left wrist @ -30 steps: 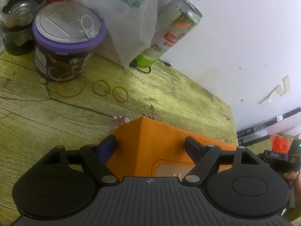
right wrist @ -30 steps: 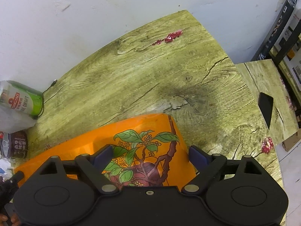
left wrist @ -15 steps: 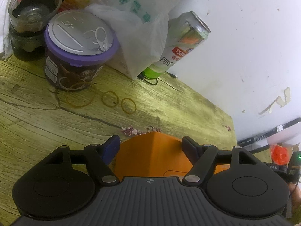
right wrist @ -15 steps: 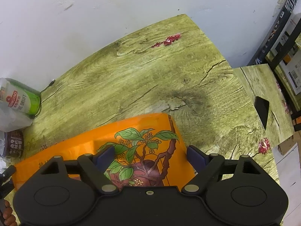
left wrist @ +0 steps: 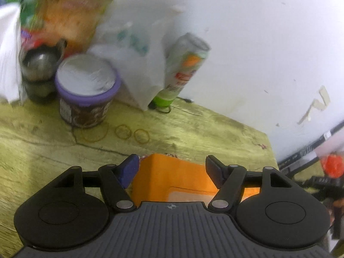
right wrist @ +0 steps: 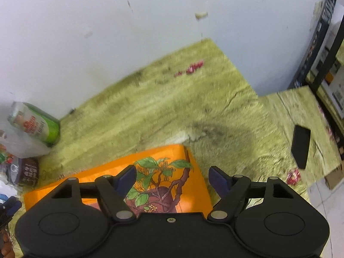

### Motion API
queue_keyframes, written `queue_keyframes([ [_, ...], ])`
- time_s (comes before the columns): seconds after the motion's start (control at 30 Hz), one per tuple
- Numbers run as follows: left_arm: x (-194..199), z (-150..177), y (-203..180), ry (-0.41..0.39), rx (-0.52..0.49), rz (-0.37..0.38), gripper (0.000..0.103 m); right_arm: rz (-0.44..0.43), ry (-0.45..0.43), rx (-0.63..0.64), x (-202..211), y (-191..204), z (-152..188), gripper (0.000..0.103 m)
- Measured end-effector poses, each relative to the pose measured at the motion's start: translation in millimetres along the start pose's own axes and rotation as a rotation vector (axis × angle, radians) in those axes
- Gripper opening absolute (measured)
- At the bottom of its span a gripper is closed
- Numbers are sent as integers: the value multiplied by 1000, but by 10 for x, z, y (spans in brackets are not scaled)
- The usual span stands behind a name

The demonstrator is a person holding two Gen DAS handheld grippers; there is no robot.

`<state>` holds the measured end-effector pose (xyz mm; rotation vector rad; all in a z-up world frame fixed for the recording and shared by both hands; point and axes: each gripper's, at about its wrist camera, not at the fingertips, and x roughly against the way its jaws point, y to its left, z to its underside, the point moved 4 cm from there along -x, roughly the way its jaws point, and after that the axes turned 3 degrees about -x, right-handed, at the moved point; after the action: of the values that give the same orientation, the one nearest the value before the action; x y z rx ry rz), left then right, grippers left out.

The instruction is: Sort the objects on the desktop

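An orange box (left wrist: pixel 172 174) lies flat on the wood-grain table (left wrist: pixel 43 150); its lid shows a printed leafy branch (right wrist: pixel 159 172). My left gripper (left wrist: pixel 172 167) hangs open above one corner of the box, its jaws wider than the part of the box seen between them. Over the opposite end, my right gripper (right wrist: pixel 173 176) is open too, with the branch picture showing between its jaws. Neither gripper's fingers touch the box. Both views are blurred by motion.
At the back left stand a purple-lidded tub (left wrist: pixel 86 94), a dark glass jar (left wrist: pixel 38 68), a white plastic bag (left wrist: pixel 137 60) and a leaning green can (left wrist: pixel 182 71). Rubber bands (left wrist: pixel 122 131) lie near the tub. A black flat object (right wrist: pixel 301 148) lies on the side table.
Both grippers have drawn back and up from the orange box, so less of it shows between the jaws. Jaw spacing is about the same. The box stays on the table.
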<state>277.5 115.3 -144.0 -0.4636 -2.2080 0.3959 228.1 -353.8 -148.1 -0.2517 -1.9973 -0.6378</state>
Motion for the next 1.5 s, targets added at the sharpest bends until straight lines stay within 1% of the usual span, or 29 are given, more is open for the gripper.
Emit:
queue_keyframes([
  [0.13, 6, 40, -202, -15, -76, -17, 66, 2, -61, 59, 112, -6, 24, 71],
  [0.2, -47, 71, -266, 3, -103, -30, 64, 14, -96, 123, 131, 39, 46, 70],
  [0.23, -78, 86, -295, 12, -116, -39, 63, 19, -110, 157, 130, 72, 61, 67],
  [0.33, -170, 125, -346, 38, -150, -66, 61, 30, -142, 254, 97, 191, 111, 66],
  [0.37, -193, 133, -352, 40, -160, -75, 61, 30, -148, 278, 78, 227, 125, 65],
  [0.43, -217, 132, -373, 45, -179, -90, 61, 30, -160, 325, 38, 300, 153, 58],
  [0.53, -242, 117, -398, 58, -194, -104, 60, 26, -174, 382, -18, 394, 191, 54],
  [0.67, -259, 104, -408, 70, -199, -115, 60, 12, -168, 374, -93, 422, 196, 47],
  [0.73, -266, 104, -416, 75, -205, -120, 60, 6, -159, 363, -138, 422, 185, 41],
  [0.8, -273, 104, -421, 79, -210, -124, 60, 2, -149, 352, -174, 420, 177, 39],
  [1.07, -336, 117, -381, 96, -204, -127, 60, 16, -121, 343, -290, 412, 182, 39],
  [1.5, -416, 139, -293, 115, -188, -111, 60, 47, -99, 369, -405, 469, 135, 40],
])
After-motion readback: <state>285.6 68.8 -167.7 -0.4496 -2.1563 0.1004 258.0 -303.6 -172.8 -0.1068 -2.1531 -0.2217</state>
